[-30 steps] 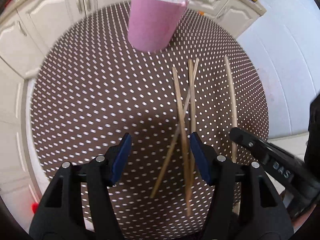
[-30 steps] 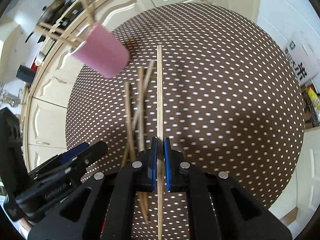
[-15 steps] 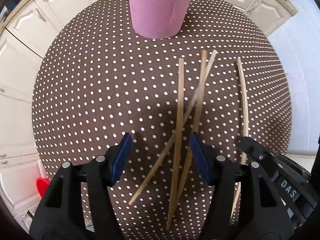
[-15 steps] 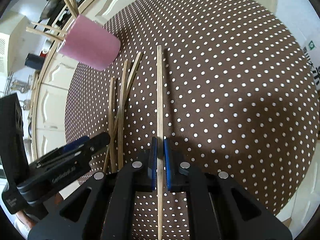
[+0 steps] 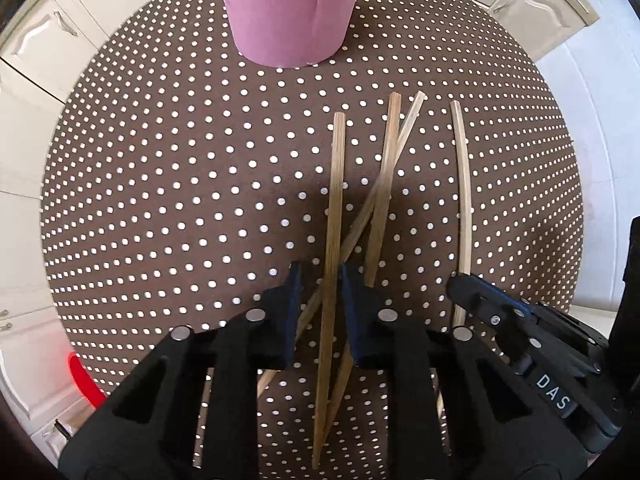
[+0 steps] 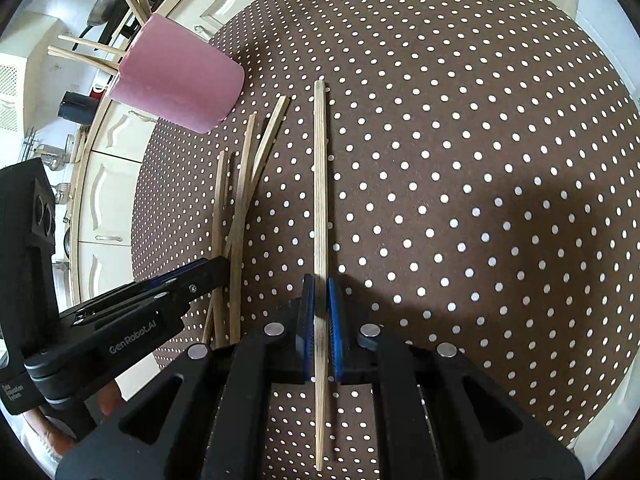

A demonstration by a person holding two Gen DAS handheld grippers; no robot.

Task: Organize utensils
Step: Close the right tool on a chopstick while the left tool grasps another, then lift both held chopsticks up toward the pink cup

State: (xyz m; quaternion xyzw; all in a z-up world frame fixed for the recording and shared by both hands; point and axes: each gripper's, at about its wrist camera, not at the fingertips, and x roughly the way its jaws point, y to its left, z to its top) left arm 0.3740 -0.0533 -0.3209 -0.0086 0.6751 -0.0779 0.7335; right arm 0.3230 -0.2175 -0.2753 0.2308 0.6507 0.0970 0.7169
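A pink cup (image 5: 287, 12) stands at the far side of the dotted round table (image 5: 160, 184); in the right wrist view the cup (image 6: 176, 80) holds several chopsticks. Three wooden chopsticks (image 5: 382, 192) lie crossed on the cloth. My left gripper (image 5: 320, 280) has its jaws narrowed around the leftmost one (image 5: 335, 208), close to it on both sides. My right gripper (image 6: 319, 296) is shut on a single chopstick (image 6: 319, 184), which also shows at the right in the left wrist view (image 5: 462, 184). The left gripper also shows in the right wrist view (image 6: 192, 284).
Cream kitchen cabinets (image 5: 48, 32) surround the table. A red object (image 5: 82, 380) sits low at the left beyond the table edge. A counter with pans and jars (image 6: 52, 112) runs behind the cup.
My left gripper moved toward the cup and narrowed from wide open to close around the leftmost chopstick. My right gripper stayed shut on its chopstick and shifted slightly.
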